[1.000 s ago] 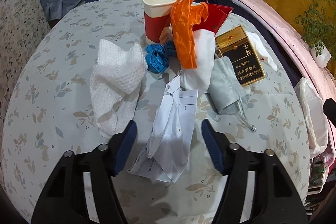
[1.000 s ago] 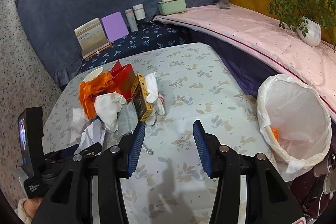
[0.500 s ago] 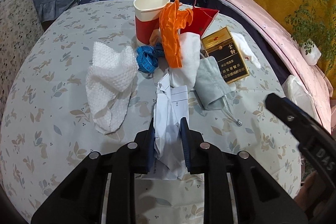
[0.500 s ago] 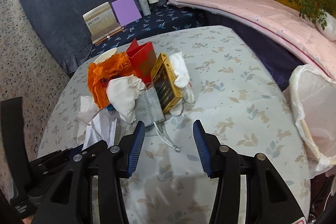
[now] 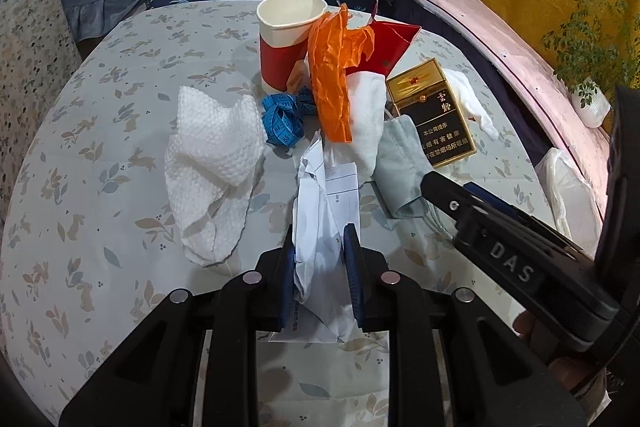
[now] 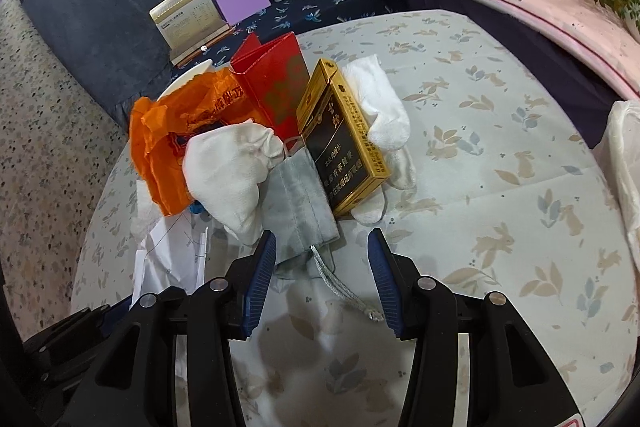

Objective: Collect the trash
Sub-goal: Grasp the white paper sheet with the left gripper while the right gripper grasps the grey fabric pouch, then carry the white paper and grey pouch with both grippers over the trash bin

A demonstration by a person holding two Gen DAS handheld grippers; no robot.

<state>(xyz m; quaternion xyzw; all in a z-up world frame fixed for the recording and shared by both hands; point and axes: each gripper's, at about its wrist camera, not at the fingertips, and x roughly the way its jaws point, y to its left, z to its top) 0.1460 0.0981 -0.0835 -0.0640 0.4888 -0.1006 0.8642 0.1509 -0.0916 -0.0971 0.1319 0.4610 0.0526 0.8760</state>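
Left gripper (image 5: 319,267) pinches crumpled paper (image 5: 326,211); right gripper (image 6: 322,269), spread open, straddles a grey mask (image 6: 300,203), whose dangling strap could snag the box (image 6: 340,143).

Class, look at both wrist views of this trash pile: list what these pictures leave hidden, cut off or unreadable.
- Paper cup: its inside is unseen in the left view; the orange wrapper hides most of it in the right.
- Trash bag: cut by the right view's edge, contents unseen.
- Crumpled paper: its print is too small, its lower end behind the left gripper.
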